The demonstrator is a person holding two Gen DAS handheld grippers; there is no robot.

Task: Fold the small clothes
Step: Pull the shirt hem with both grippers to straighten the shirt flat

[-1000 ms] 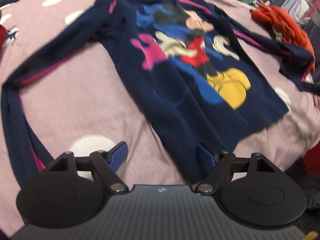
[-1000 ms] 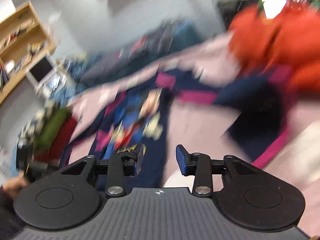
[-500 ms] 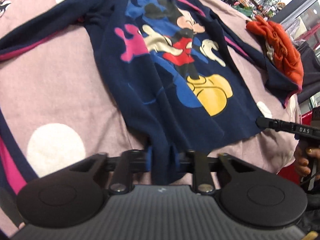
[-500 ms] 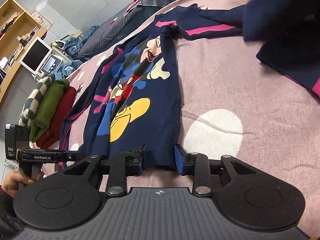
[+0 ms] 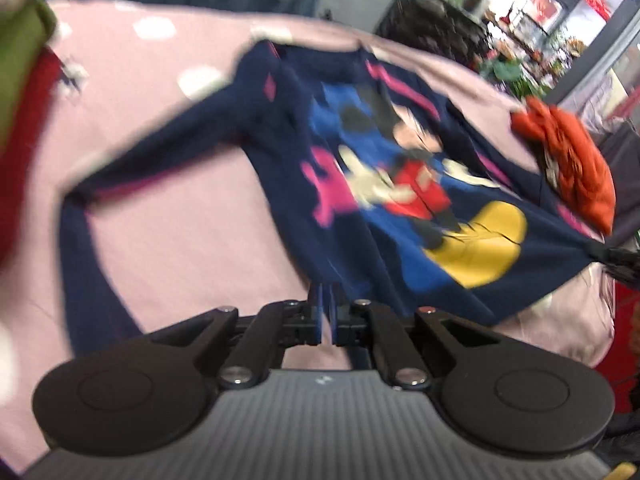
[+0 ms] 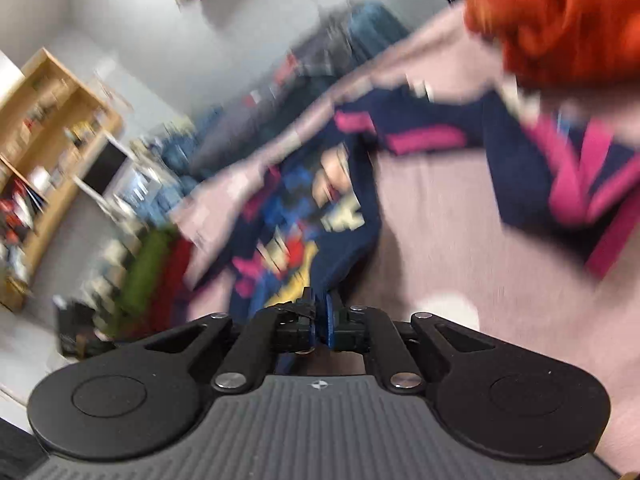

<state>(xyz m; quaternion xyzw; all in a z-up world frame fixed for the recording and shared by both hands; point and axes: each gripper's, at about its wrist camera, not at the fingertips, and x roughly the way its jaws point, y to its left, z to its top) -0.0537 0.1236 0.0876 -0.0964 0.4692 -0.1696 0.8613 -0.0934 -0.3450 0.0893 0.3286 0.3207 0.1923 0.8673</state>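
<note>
A navy long-sleeved shirt (image 5: 360, 184) with a cartoon mouse print and pink stripes lies print-up on a pink bedspread (image 5: 180, 216). My left gripper (image 5: 326, 312) is shut on the shirt's bottom hem at its left corner. My right gripper (image 6: 322, 320) is shut on the hem at the other corner; the shirt (image 6: 304, 224) stretches away from it. The hem hangs lifted off the bed between the two grippers. Both views are blurred by motion.
A crumpled orange garment (image 5: 572, 168) lies on the bed beyond the shirt's right sleeve (image 6: 560, 12). Folded green and red clothes (image 6: 156, 264) are stacked at the bed's left edge. A wooden shelf (image 6: 44, 152) stands against the wall.
Both grippers have closed fully on the hem corners and lifted them off the bed. Both cameras have tilted up, so the room shows behind the bed.
</note>
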